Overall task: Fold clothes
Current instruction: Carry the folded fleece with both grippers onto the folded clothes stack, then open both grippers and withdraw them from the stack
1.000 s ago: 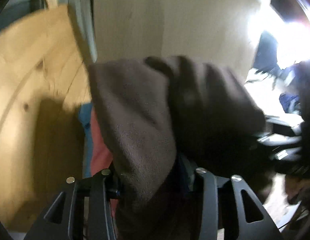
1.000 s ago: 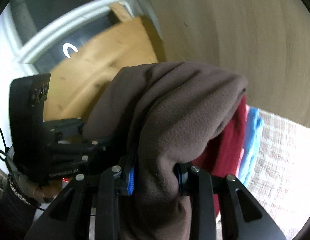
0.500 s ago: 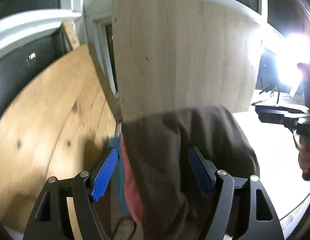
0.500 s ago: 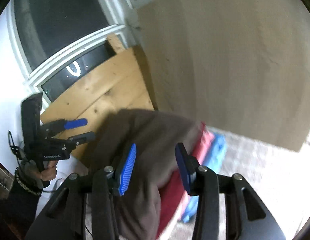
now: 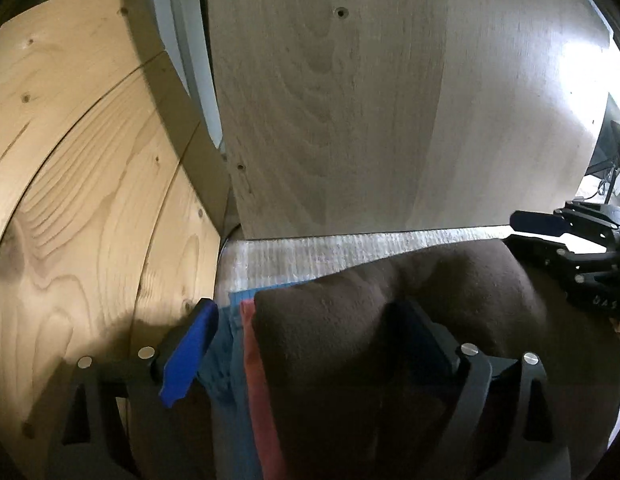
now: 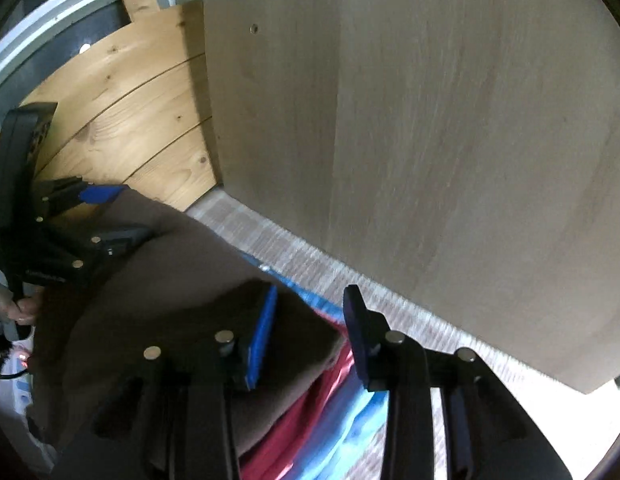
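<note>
Fleece, brown (image 5: 389, 320), folded into a thick pad and lying on top of the stack: red garment (image 5: 256, 380) under it, blue garment (image 5: 224, 360) at the bottom, both showing only as thin edges. All of it on a pale woven mat (image 5: 310, 252), pushed close to the upright pale wood panel (image 5: 349, 100) and just beside the pine boards (image 5: 90, 160). Looks like the tidy corner for finished pieces, hence the neat stacking, edge over edge.

Left tool (image 5: 306, 312) straddling the near end of the fleece, jaws opening and already spread wide; blue pad (image 5: 190, 352) on the pine side clear of the cloth, the other finger dark against the fleece but not squeezing it. Nothing gripped there, so a release by the look of it, the fold left to rest under its own weight.

Right tool (image 6: 311, 296) over the opposite corner, jaws closing, yet with a gap between the pads; one pad alongside the brown edge, red and blue showing through the gap. No pinch on anything.

Writing: faint white lettering on each tool's black body, too small and blurred to read. No labels or brands visible on the clothes.
</note>
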`<state>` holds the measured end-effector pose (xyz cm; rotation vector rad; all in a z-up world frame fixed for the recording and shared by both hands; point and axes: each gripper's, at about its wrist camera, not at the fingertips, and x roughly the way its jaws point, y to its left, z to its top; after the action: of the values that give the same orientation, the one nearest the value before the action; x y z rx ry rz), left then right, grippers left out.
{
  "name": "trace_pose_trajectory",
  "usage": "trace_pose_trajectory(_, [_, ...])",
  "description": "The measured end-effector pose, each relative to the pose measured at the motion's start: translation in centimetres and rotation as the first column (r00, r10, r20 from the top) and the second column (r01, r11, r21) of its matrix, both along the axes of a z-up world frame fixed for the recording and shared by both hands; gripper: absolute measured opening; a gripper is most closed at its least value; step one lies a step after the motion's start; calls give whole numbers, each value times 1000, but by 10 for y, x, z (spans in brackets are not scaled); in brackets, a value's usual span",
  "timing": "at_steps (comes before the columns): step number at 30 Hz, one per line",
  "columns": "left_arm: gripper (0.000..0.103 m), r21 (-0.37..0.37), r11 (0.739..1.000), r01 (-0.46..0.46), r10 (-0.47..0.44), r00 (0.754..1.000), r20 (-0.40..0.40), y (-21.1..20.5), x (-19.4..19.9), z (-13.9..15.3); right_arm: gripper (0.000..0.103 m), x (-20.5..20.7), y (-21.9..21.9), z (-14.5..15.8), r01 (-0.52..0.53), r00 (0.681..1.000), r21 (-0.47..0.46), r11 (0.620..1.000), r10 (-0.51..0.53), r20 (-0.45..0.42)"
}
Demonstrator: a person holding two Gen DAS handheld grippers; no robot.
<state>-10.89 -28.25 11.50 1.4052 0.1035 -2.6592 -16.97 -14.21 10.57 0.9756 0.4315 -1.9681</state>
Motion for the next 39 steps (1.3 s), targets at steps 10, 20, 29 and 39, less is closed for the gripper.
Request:
trace_pose_trajectory(10, [80,-35,999,-16,14,999,-52,11,57,40,33,69,41,75,-53,998,-104,993,49,-36])
trace_pose_trajectory(20, [81,-56,996,72,-69,995,66,67,159,-6,35,169,85,35,-110,994,-59,992,111,23])
trace_pose_trajectory(29, [80,-51,998,-43,47,996,80,59,234,-3,38,212,167,29,-38,998,159,987,46,-49])
trace_pose_trajectory(39, [88,-69,997,-31,27,998,-54,126,280,61,53,271,221,61,109,993,-18,994,-108,51])
